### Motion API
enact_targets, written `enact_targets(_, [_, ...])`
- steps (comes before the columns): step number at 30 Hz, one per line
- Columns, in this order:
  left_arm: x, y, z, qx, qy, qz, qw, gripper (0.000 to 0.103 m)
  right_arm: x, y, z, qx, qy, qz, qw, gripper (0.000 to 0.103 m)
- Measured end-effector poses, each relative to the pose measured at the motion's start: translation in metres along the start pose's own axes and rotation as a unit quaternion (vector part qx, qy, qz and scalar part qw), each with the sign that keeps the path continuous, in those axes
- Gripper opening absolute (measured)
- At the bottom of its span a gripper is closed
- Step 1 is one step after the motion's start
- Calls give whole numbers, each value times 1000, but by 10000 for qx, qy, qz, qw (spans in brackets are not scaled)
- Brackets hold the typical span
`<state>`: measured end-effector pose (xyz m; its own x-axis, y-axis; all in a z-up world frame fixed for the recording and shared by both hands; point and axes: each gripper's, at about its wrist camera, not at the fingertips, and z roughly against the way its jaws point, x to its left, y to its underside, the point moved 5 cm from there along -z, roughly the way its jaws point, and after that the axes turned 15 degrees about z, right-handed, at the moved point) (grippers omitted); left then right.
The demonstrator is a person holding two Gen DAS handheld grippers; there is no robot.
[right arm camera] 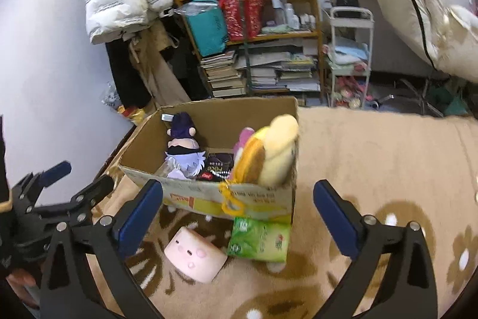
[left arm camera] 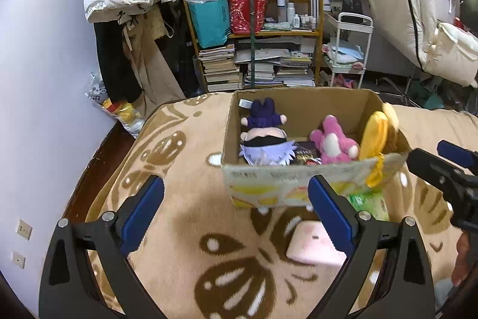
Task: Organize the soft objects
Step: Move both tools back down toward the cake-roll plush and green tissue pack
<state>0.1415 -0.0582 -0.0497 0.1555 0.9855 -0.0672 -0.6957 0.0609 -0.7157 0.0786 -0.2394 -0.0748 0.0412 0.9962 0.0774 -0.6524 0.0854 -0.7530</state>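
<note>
Gaping wide, the right gripper holds nothing before the cardboard box. Equally wide, the left gripper grips nothing.

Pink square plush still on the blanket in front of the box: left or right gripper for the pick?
Likely left. The pink square plush lies just ahead of the open left gripper, by its right finger. The open right gripper sees it further left, off-centre.

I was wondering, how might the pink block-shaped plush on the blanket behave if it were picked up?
The pink block plush looks soft and stuffed, so probably light and squashy. Its rounded, fuzzy sides may dent under a grip rather than slip.
</note>
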Motion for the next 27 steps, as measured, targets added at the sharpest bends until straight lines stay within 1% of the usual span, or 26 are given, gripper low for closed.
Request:
enact_targets(5, [-6, 11, 23, -56, -12, -171, 9998, 96, -7, 9, 14, 53, 44, -284, 9996, 103])
enact_targets(11, [-6, 36, 37, 124, -88, -296, 9994, 96, -10, 17, 26, 159, 124, -376, 9991, 103])
enact_targets(14, [-8, 42, 42, 147, -140, -369, 9991, 96, -10, 21, 29, 197, 105, -420, 9989, 103])
enact_targets(17, [-9, 45, 44, 158, -114, -380, 9991, 96, -6, 22, 30, 232, 83, -373, 9990, 103])
enact_targets(21, [-13, 46, 43, 184, -100, -417, 9989, 96, -4, 22, 29, 246, 172, -256, 9992, 103])
enact_targets(27, [-13, 48, 33, 333, -22, -339, 9989, 96, -2, 26, 17, 411, 131, -269, 9987, 103])
